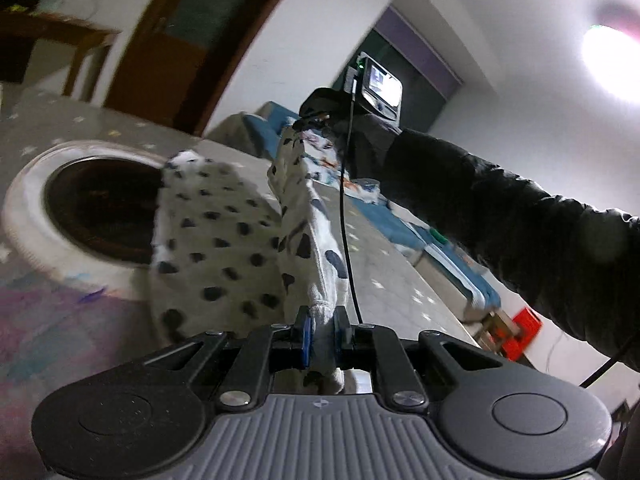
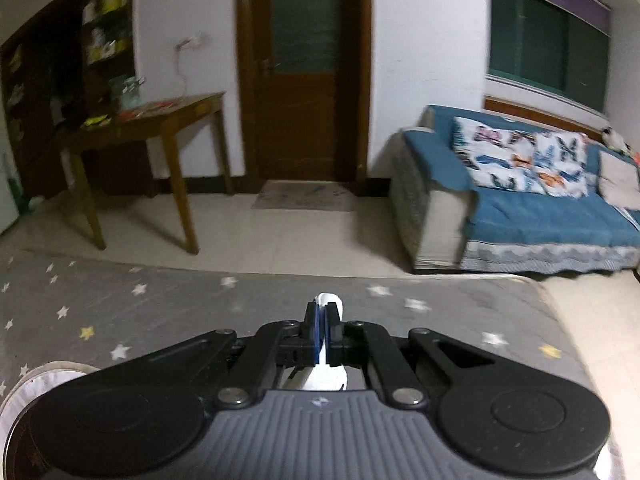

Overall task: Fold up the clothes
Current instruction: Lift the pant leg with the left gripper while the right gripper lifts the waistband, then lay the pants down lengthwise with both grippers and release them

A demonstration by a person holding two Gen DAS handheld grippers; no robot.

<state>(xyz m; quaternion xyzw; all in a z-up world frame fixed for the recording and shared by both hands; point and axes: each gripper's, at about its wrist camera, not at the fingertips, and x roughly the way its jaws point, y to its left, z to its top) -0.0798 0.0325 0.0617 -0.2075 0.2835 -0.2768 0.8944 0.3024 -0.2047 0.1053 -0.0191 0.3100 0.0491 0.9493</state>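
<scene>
A white garment with dark spots (image 1: 224,240) hangs in the air above the grey star-patterned cloth (image 1: 396,280). My left gripper (image 1: 321,322) is shut on its lower edge. In the left wrist view, the right gripper (image 1: 316,120) holds the garment's far end higher up, carried by a black-gloved hand and black sleeve (image 1: 520,216). From the right wrist view, my right gripper (image 2: 323,314) is shut on a white fold of the garment (image 2: 330,301); most of the fabric hangs hidden beneath it.
A round white basket (image 1: 32,216) with a dark inside stands on the star cloth (image 2: 160,304) at the left. Beyond are a blue sofa (image 2: 540,220) with patterned cushions, a wooden table (image 2: 160,120), a brown door (image 2: 304,72) and shelves.
</scene>
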